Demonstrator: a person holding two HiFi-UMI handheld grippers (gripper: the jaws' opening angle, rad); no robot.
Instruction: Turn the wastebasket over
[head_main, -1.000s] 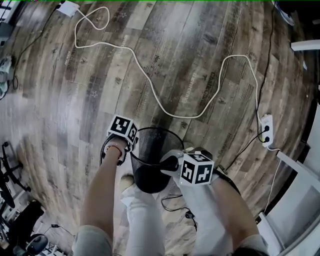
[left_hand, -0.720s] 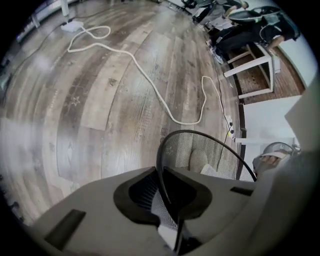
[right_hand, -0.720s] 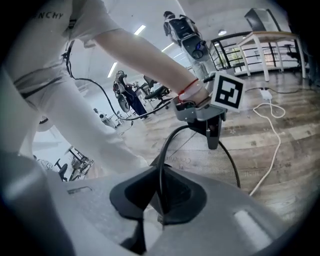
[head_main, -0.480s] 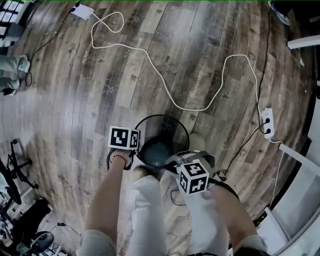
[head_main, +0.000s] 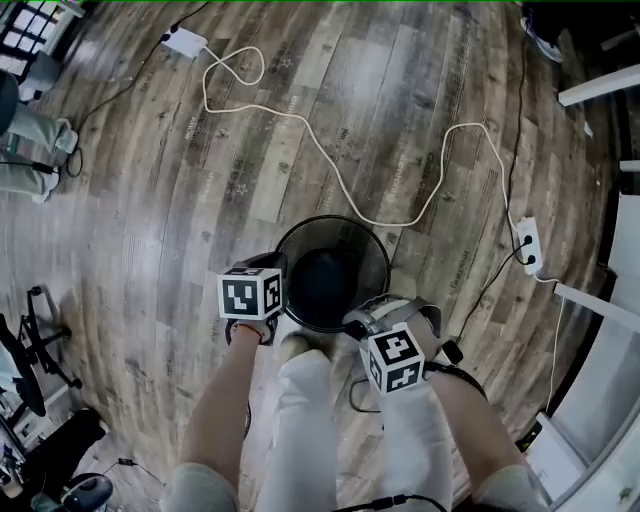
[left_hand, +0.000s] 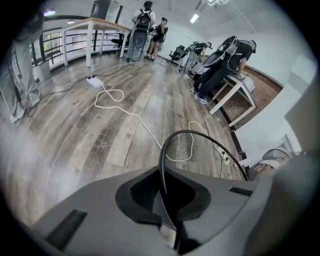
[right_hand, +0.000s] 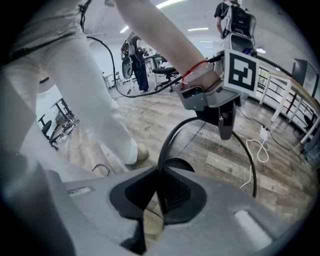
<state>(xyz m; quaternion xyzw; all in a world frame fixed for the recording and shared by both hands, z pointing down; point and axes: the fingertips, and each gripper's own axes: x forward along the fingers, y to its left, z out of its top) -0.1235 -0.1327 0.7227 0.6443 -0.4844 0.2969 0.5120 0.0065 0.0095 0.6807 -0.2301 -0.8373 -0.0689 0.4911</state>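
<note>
The black wire-mesh wastebasket (head_main: 330, 275) hangs above the wooden floor with its mouth facing up at me, just ahead of my feet. My left gripper (head_main: 277, 268) is shut on the left side of its rim, the marker cube beside it. My right gripper (head_main: 356, 322) is shut on the near-right rim. In the left gripper view the thin rim (left_hand: 162, 165) runs straight between the jaws of the left gripper (left_hand: 163, 192), with mesh (left_hand: 205, 155) beyond. In the right gripper view the rim (right_hand: 161, 165) sits pinched in the right gripper (right_hand: 160, 192), and the left gripper (right_hand: 225, 122) shows across the basket.
A long white cable (head_main: 330, 165) snakes over the floor from an adapter (head_main: 184, 41) to a power strip (head_main: 527, 246). My legs and shoes (head_main: 293, 347) are right under the basket. White furniture legs (head_main: 598, 305) stand at the right, a chair base (head_main: 35, 340) at the left. People stand far off (left_hand: 145, 25).
The basket, earlier tilted with its body toward my legs, has been raised and swung so its mouth faces up. Both grippers rose with it, still on the rim.
</note>
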